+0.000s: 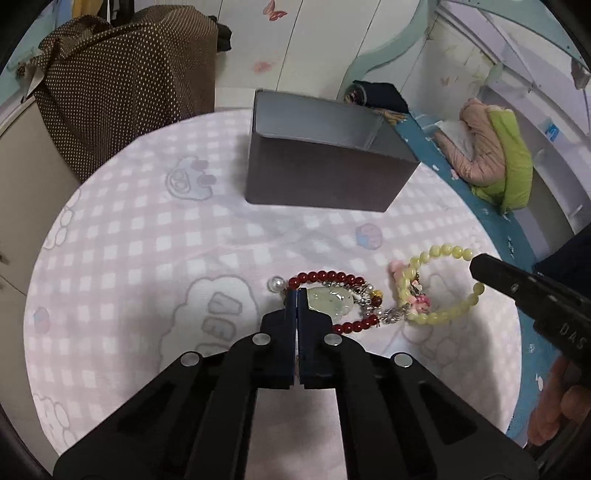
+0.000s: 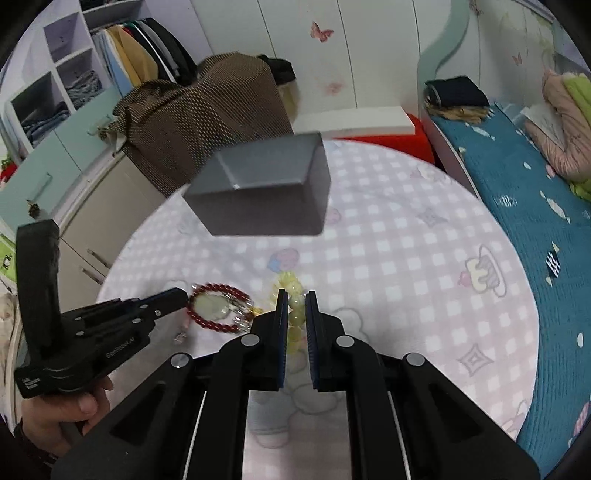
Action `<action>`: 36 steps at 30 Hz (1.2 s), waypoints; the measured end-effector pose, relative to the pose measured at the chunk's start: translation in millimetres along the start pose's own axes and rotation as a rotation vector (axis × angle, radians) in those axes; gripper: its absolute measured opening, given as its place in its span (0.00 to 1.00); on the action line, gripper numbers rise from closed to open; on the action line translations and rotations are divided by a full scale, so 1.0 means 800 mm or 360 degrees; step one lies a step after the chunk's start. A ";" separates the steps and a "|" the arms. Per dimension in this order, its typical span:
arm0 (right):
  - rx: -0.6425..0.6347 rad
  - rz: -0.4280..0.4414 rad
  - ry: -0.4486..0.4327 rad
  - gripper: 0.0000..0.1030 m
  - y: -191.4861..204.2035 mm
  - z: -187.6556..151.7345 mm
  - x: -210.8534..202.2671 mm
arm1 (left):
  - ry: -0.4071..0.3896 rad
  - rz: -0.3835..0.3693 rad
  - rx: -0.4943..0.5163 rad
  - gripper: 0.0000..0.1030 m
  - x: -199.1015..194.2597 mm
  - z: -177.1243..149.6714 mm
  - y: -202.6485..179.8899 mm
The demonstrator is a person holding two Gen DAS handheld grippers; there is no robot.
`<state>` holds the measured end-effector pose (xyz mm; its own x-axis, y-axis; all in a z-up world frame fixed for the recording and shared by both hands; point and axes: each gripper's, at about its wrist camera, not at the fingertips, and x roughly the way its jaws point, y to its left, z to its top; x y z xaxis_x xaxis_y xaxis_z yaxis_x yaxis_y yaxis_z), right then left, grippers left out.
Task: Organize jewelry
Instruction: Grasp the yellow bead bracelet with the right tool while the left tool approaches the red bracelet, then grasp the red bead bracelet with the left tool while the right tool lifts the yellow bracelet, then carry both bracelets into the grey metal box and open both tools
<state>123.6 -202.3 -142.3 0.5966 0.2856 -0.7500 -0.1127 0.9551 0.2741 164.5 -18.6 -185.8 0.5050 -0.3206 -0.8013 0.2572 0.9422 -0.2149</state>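
Here left hand-held gripper (image 1: 297,295) pinches red bracelet (image 1: 332,277); right (image 2: 296,297) (parted) straddles yellow bracelet (image 2: 295,301).

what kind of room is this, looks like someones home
Most likely a child's bedroom at home: a bed with a teal patterned sheet, an open wardrobe of hanging clothes, and pink butterfly stickers on the white wall panels. The round table with a pink checked cartoon cloth fits that too.

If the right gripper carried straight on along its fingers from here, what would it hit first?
The yellow bead bracelet: its beads already sit between the right gripper fingers, which stand slightly apart. Beyond that lies checked cloth, then probably the grey box, though depth is hard to judge.
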 end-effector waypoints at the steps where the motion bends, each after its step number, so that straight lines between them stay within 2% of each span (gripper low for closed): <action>1: -0.0011 0.0002 -0.0016 0.08 0.003 0.002 -0.005 | -0.0011 -0.0009 0.0003 0.00 -0.003 0.000 0.002; 5: -0.0055 0.0006 -0.0066 0.08 0.014 0.009 -0.020 | -0.0017 0.0006 0.0015 0.01 -0.009 -0.001 0.000; 7: -0.0060 0.0007 -0.0070 0.08 0.013 0.009 -0.021 | 0.0022 0.0003 0.0019 0.01 -0.001 -0.002 0.001; 8: -0.0059 0.0011 -0.0069 0.08 0.013 0.009 -0.022 | 0.0042 0.0009 0.0033 0.08 0.004 -0.002 -0.001; 9: -0.0059 0.0012 -0.0066 0.08 0.013 0.009 -0.021 | 0.0056 0.0023 0.0039 0.33 0.009 -0.003 -0.003; 11: -0.0058 0.0009 -0.0054 0.08 0.011 0.007 -0.018 | 0.0047 0.0042 0.0016 0.64 0.015 -0.005 -0.002; 13: -0.0049 0.0010 -0.0042 0.08 0.010 0.004 -0.016 | 0.0053 0.0054 0.0006 0.58 0.023 -0.005 0.001; 15: -0.0044 0.0010 -0.0036 0.08 0.009 0.003 -0.015 | 0.0036 0.0066 -0.0006 0.40 0.027 -0.004 0.004; 16: -0.0041 0.0009 -0.0035 0.08 0.008 0.002 -0.016 | 0.0038 0.0043 -0.0013 0.34 0.027 -0.004 0.005; 17: -0.0038 0.0008 -0.0034 0.08 0.008 0.002 -0.016 | 0.0046 -0.0001 -0.0026 0.22 0.027 -0.003 0.006; 18: -0.0035 0.0009 -0.0037 0.08 0.007 0.002 -0.017 | 0.0042 -0.0006 -0.0013 0.17 0.025 -0.003 0.004; 19: -0.0033 0.0009 -0.0039 0.08 0.007 0.002 -0.017 | 0.0032 0.0014 0.0018 0.07 0.023 -0.004 0.000; 25: -0.0036 0.0016 -0.0055 0.08 0.009 0.001 -0.024 | 0.0026 -0.0168 -0.0045 0.07 0.015 -0.010 0.006; 36: -0.0073 0.0050 -0.0157 0.08 0.019 0.020 -0.058 | -0.0192 -0.0153 0.0082 0.07 -0.063 0.009 -0.011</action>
<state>106.5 -202.4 -93.7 0.6670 0.3086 -0.6781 -0.1678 0.9490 0.2668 142.9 -11.1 -139.7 0.5706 -0.4216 -0.7047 0.3494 0.9012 -0.2563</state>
